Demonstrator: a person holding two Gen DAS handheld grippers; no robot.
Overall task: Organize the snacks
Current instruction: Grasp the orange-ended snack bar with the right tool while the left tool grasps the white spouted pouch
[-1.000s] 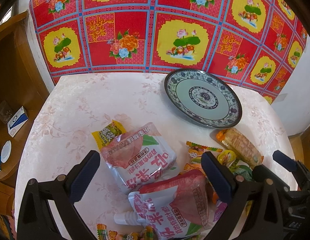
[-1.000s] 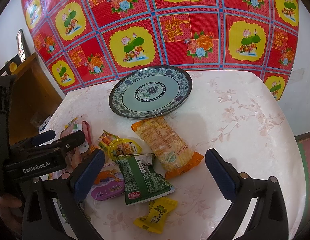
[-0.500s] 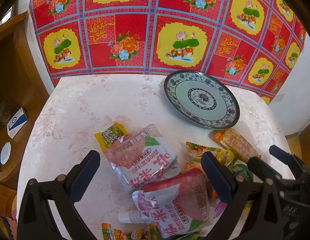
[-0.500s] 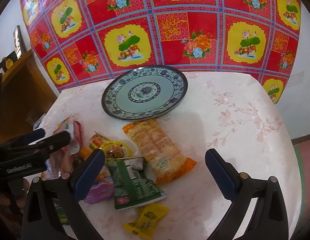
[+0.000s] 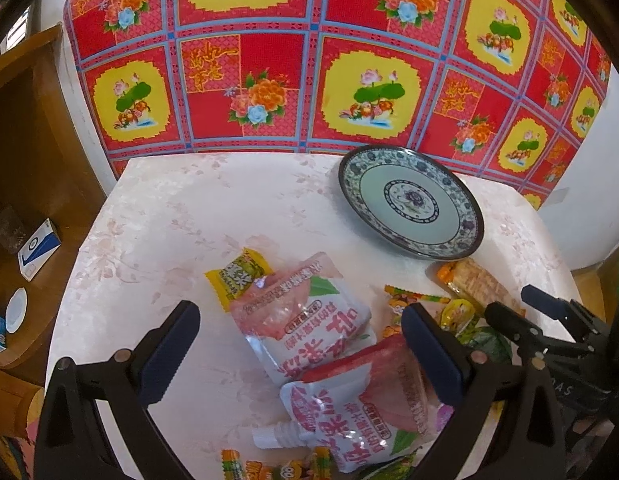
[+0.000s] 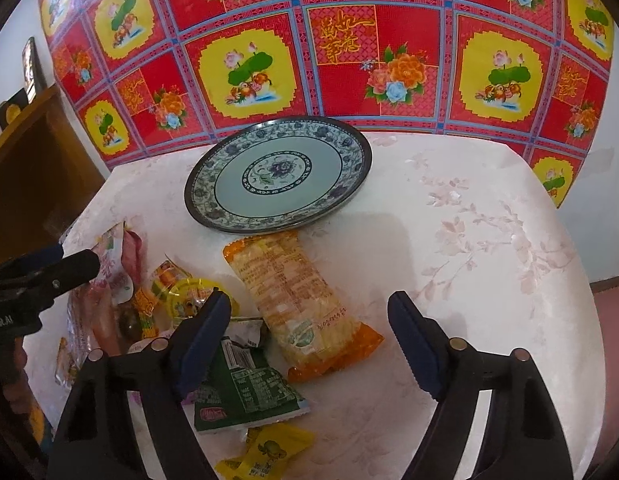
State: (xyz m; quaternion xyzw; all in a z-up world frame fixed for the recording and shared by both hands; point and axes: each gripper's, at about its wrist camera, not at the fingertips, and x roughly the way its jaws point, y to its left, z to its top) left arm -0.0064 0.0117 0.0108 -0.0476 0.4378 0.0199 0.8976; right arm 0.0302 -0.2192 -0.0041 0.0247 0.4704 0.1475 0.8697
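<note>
The left gripper (image 5: pixel 299 354) hangs wide open over two pink drink pouches (image 5: pixel 305 320). The right gripper (image 6: pixel 309 344) is wide open too, low over the long orange snack pack (image 6: pixel 297 300), which lies just beside the empty plate (image 6: pixel 277 174).

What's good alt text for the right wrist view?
The open right tool hovers over a long orange cracker pack lying just in front of an empty blue-patterned plate. Left of it sit a green packet and other snacks; the left tool enters from the left.
</note>
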